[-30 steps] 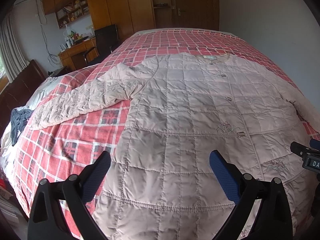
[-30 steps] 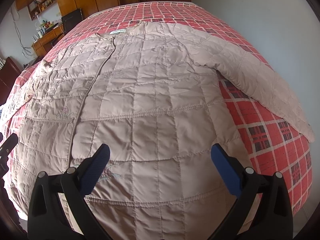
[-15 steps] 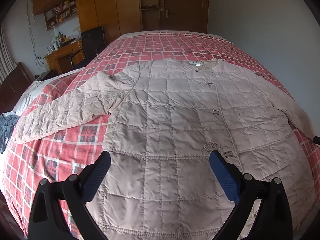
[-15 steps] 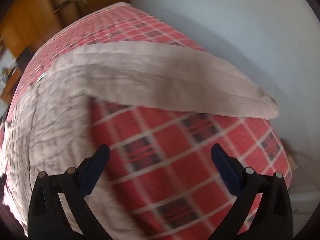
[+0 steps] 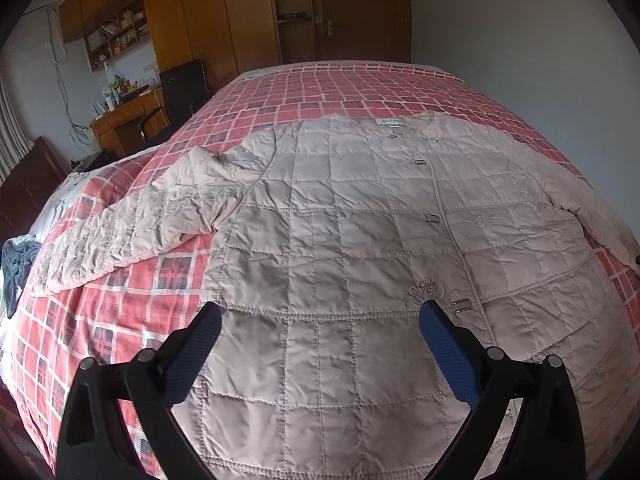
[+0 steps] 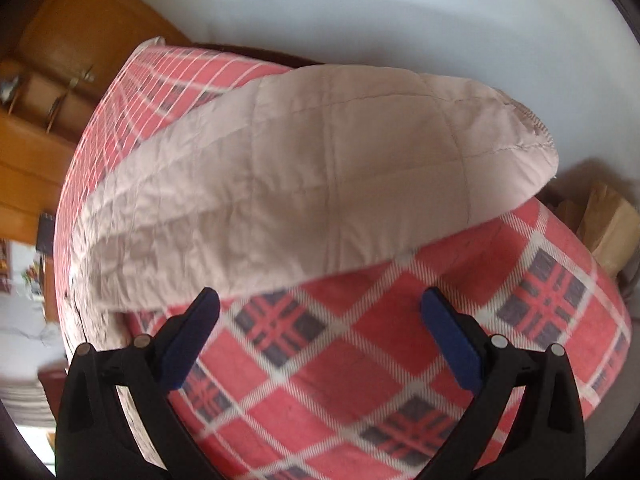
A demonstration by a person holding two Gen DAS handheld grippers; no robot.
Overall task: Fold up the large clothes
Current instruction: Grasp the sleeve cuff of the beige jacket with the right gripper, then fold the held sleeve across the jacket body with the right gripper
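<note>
Two tools, both spread wide and gripping nothing. Left tool point(image 5: 320, 336) hangs over the quilted jacket point(image 5: 360, 240), spread flat, front up, on the plaid bed point(image 5: 100, 320). Right tool point(image 6: 320, 320) faces the jacket's sleeve point(image 6: 320, 184); view blurred, cuff seemingly at the bed's edge.

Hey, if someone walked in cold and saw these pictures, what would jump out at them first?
A big pale quilted jacket lies spread flat, front up, across a bed with a red plaid cover. In the right wrist view, one sleeve stretches over the plaid toward the bed's edge, just ahead of the open right hand-held gripper. The left hand-held gripper, also open, hovers over the jacket's lower front.
</note>
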